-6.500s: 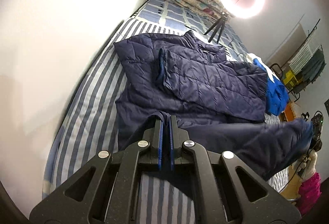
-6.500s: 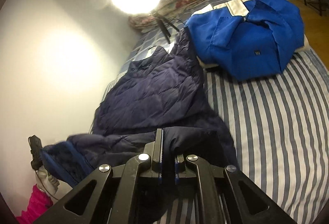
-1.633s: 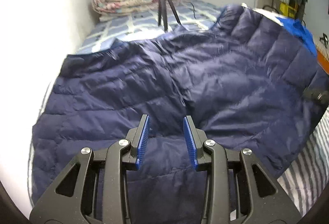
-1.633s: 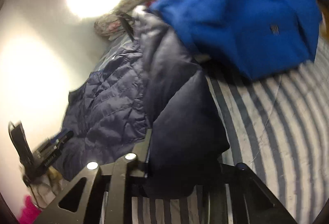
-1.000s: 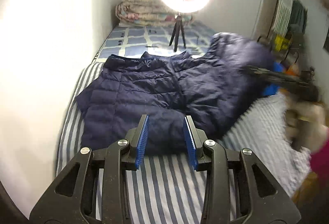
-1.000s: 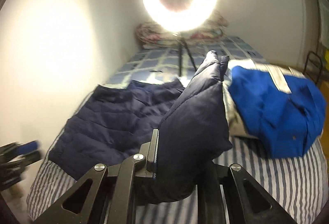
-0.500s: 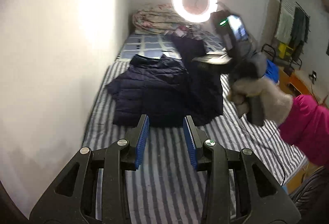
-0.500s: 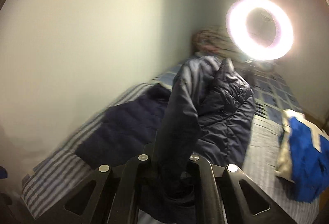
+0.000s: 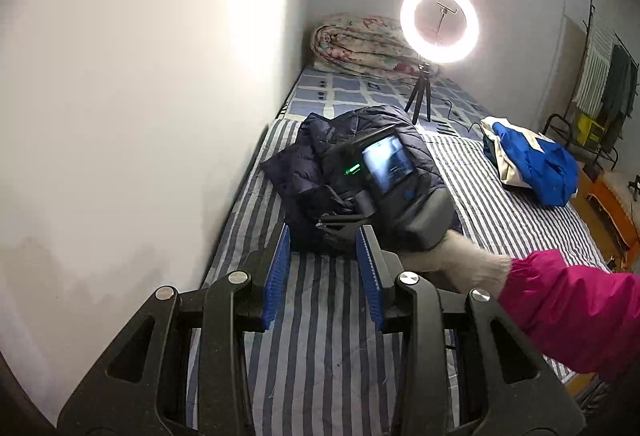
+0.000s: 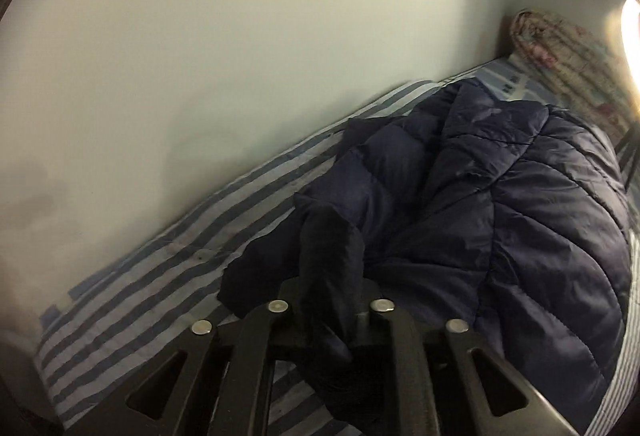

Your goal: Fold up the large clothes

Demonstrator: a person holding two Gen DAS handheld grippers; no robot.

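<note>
A dark navy quilted jacket (image 9: pixel 308 168) lies bunched on the striped bed (image 9: pixel 320 320) near the wall. It fills the right wrist view (image 10: pixel 520 204). My left gripper (image 9: pixel 322 248) is open and empty, held above the bed short of the jacket. My right gripper (image 10: pixel 330 276) is shut on a fold of the jacket's edge, low over the jacket. Seen from the left wrist view, the right gripper's body (image 9: pixel 384 176) and the hand holding it cover the jacket's right part.
A ring light on a tripod (image 9: pixel 438 24) stands on the bed behind the jacket. A rolled floral quilt (image 9: pixel 360 44) lies at the headboard. A blue and white garment (image 9: pixel 532 164) lies at the bed's right side. A wall (image 9: pixel 140 76) runs along the left.
The right gripper has carried the jacket's side over to the left and down onto the rest of it. The left gripper, open since letting go, has pulled back from the jacket.
</note>
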